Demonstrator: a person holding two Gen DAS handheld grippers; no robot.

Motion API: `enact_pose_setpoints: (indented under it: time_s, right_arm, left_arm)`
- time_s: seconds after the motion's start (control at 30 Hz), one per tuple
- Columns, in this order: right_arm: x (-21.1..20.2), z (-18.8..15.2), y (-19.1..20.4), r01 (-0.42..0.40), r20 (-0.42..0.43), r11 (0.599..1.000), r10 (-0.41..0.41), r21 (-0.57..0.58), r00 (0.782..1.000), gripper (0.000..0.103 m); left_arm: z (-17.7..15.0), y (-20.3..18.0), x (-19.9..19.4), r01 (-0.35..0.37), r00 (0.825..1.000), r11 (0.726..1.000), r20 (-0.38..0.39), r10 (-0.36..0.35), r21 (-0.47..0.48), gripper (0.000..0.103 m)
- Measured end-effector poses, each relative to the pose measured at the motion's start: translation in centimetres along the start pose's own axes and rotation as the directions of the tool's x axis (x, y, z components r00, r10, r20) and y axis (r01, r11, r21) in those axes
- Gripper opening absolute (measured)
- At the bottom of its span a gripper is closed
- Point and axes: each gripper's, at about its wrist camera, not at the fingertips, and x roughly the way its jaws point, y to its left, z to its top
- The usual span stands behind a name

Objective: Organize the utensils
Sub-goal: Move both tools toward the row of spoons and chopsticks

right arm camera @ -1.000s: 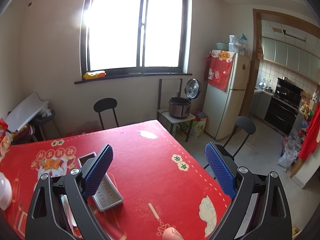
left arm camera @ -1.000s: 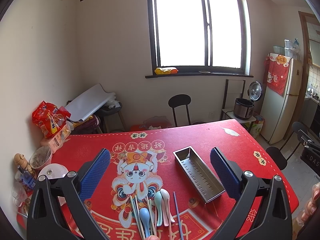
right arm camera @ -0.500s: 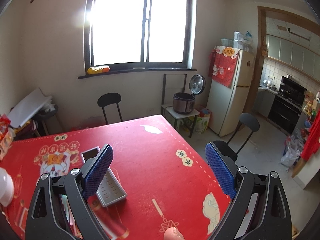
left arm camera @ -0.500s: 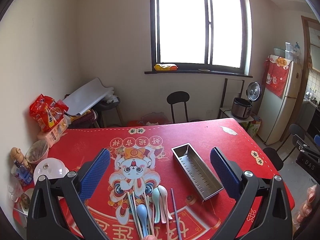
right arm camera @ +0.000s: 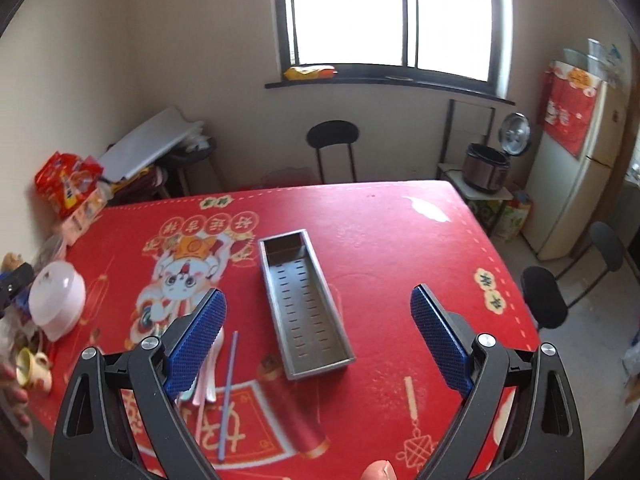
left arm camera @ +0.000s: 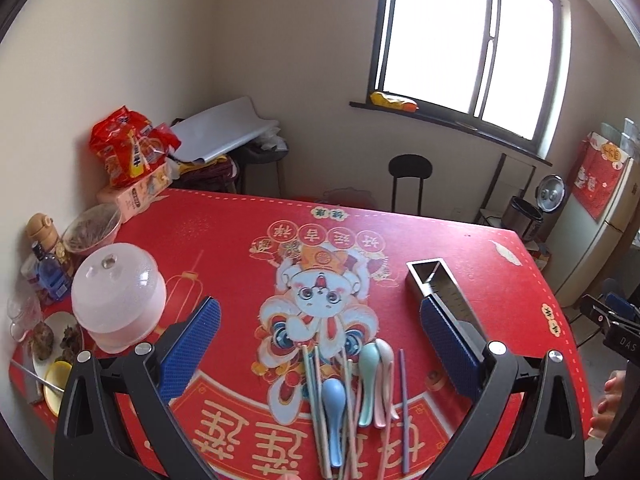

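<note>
Red festive cloth with a cartoon lion-dance figure [left arm camera: 316, 300] covers the bench [left arm camera: 460, 240], which stands below a bright window [right arm camera: 392, 12]. Pastel spoons [left arm camera: 370, 364] and chopsticks [left arm camera: 314, 396] lie bunched on the cloth directly ahead of the left gripper [left arm camera: 320, 344], between its two blue-padded fingers [left arm camera: 192, 344], which are spread wide apart and clamp nothing. One purple chopstick [left arm camera: 405, 404] lies a little to the right of the bunch, apart from it. Beyond that, partly hidden behind the right-hand finger of the left gripper, rests a long perforated metal tray [left arm camera: 436, 280]. In the right wrist view, this tray [right arm camera: 304, 300] lies ahead of the right gripper [right arm camera: 318, 332], between its fingers [right arm camera: 438, 332] and nearer the left one; these too stand wide apart with nothing held. A blue chopstick [right arm camera: 228, 392] and several spoon handles [right arm camera: 208, 376] show just beside the left finger of the right gripper. Far to the left of the left gripper sit a translucent domed food cover [left arm camera: 118, 292], a plate of food [left arm camera: 52, 340], bottles [left arm camera: 50, 276] and a red snack bag [left arm camera: 128, 148]. A black chair [right arm camera: 334, 148], a rice cooker [right arm camera: 486, 164] and a refrigerator [right arm camera: 580, 160] stand past the far bench edge.
</note>
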Motion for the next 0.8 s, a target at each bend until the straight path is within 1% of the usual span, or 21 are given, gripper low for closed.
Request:
enact_pose_setpoints:
  time_s: [0.03,0.1,0.2,0.27,0.33,0.43,0.53,0.57,0.6,0.63,0.67,0.7,0.8]
  right_arm:
    - [0.8,-0.2,0.8,-0.024,0.002,0.999,0.024,-0.034,1.0,0.09]
    - [2.7,-0.8,2.5,-0.067,-0.026,0.993,0.065,-0.098,0.998,0.09]
    - [6.0,-2.2,4.7,-0.13,-0.102,0.979,0.115,-0.155,0.988,0.09]
    - [8.1,-3.4,6.0,-0.167,-0.157,0.971,0.14,-0.174,0.978,0.09]
    - [10.3,-4.8,7.0,-0.201,-0.216,0.962,0.16,-0.185,0.963,0.09]
    - [13.6,-6.9,8.2,-0.205,-0.284,0.958,0.143,-0.201,0.948,0.09]
    - [16.6,-8.7,8.9,-0.211,-0.366,0.96,0.132,-0.186,0.921,0.09]
    - [17.3,-9.3,9.1,-0.21,-0.384,0.961,0.128,-0.178,0.914,0.09]
    - [17.8,-9.7,9.3,-0.204,-0.394,0.961,0.118,-0.185,0.912,0.09]
    - [18.1,-10.2,9.5,-0.199,-0.401,0.96,0.107,-0.196,0.91,0.09]
    - [18.3,-10.6,9.6,-0.2,-0.408,0.96,0.106,-0.196,0.907,0.09]
    - [18.4,-11.0,9.7,-0.203,-0.416,0.96,0.108,-0.19,0.903,0.09]
    - [18.3,-11.8,9.9,-0.22,-0.434,0.959,0.123,-0.18,0.893,0.09]
  left_arm:
    - [-0.5,0.8,0.6,-0.022,1.0,1.0,-0.007,0.022,-0.007,0.098]
    - [-1.6,2.2,2.0,-0.065,0.997,0.998,-0.04,0.064,-0.025,0.098]
    - [-4.1,3.8,4.3,-0.104,0.99,0.994,-0.095,0.099,-0.045,0.098]
    - [-5.9,4.7,6.2,-0.118,0.983,0.992,-0.144,0.111,-0.041,0.098]
    - [-8.0,5.3,8.4,-0.116,0.971,0.993,-0.214,0.106,-0.036,0.098]
    - [-11.0,6.1,11.4,-0.092,0.95,0.994,-0.303,0.072,-0.053,0.098]
    - [-13.4,6.1,13.9,-0.098,0.926,0.994,-0.371,0.077,-0.04,0.098]
    - [-14.1,6.2,14.5,-0.096,0.92,0.995,-0.384,0.075,-0.037,0.098]
    - [-14.6,6.2,15.1,-0.097,0.916,0.995,-0.394,0.074,-0.037,0.098]
    - [-15.0,6.2,15.4,-0.086,0.917,0.995,-0.395,0.063,-0.043,0.098]
    - [-15.4,6.3,15.6,-0.068,0.921,0.996,-0.388,0.042,-0.051,0.098]
    - [-15.7,6.2,15.9,-0.059,0.921,0.997,-0.388,0.034,-0.052,0.098]
    - [-16.4,6.2,16.9,-0.071,0.907,0.997,-0.417,0.053,-0.03,0.098]
